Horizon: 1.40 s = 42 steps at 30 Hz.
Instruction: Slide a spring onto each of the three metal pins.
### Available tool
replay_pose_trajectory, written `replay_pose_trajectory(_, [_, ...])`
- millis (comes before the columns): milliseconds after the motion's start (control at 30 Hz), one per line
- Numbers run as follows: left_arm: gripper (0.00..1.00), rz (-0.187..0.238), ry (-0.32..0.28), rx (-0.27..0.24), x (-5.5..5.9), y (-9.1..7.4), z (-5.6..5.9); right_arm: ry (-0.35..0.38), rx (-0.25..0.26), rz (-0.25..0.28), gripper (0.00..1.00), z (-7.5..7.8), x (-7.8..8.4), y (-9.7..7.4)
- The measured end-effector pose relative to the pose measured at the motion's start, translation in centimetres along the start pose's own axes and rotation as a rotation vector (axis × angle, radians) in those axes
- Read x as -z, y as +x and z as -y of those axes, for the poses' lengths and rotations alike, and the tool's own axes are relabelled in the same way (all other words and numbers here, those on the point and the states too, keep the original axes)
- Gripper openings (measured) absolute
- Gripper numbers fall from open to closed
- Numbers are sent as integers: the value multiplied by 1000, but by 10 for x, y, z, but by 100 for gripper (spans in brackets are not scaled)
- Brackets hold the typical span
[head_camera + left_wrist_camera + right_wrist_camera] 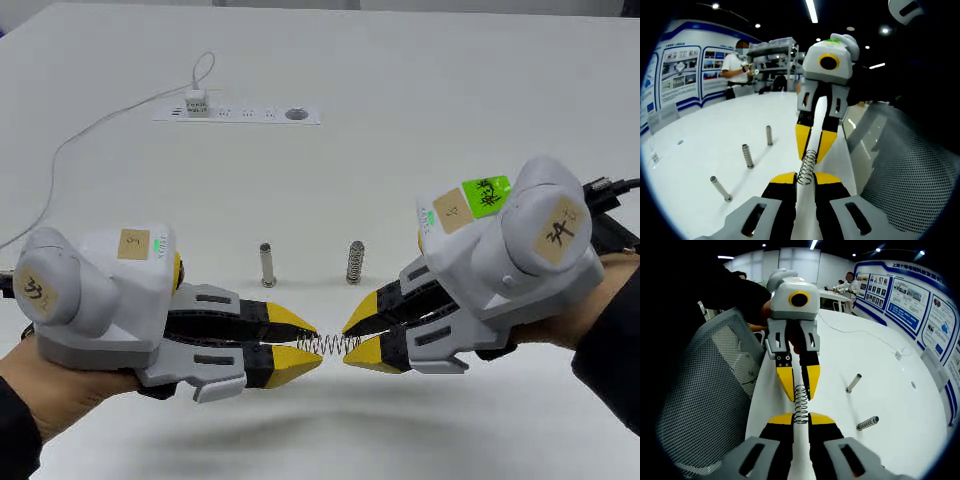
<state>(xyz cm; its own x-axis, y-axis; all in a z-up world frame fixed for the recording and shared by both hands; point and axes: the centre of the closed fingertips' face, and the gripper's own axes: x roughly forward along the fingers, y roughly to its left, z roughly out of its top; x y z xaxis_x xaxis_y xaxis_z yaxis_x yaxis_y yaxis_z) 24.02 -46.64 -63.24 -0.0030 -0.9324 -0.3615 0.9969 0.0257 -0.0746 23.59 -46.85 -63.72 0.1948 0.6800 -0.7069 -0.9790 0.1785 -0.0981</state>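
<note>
While the left claw (319, 345) is pinching one end of the spring (330, 345) between its almost closed yellow tips, the right claw (345, 346) is pinching the other end in the same way, tip facing tip. The spring is hanging in the air above the worktop (400, 150). Its long axis is running level from one claw to the other, left to right in the head view. Both ends of the spring are sitting between the tips and are partly covered there, so how deep they are reaching is hard to see. Beyond the claws, a bare pin (267, 265) and a pin with a spring on it (355, 262) are standing upright on the worktop, side by side with a gap between them. In the left gripper view a third pin (769, 135), also carrying a spring, is standing farther along the same row.
</note>
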Motion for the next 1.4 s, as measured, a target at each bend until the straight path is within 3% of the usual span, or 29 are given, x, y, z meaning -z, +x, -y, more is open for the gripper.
replay_pose_trajectory(367, [10,0,1,30,-1,1,5,56,0,27,13,0,2,-1])
replay_pose_trajectory(667, [10,45,-23,28,-9,-3,4,121,1,69,12,4,3,-3])
replay_pose_trajectory(900, [10,37,-28,23,-6,-3,3,155,4,141,11,6,-14,-12])
replay_pose_trajectory(1067, [10,36,-30,13,-6,-3,0,148,3,164,11,6,-23,-13])
replay_pose_trajectory(1167, [10,45,-37,14,-7,-4,0,161,-7,218,11,5,-36,-17])
replay_pose_trajectory(1400, [10,50,-38,9,-8,-4,0,148,-5,235,12,5,-46,-15])
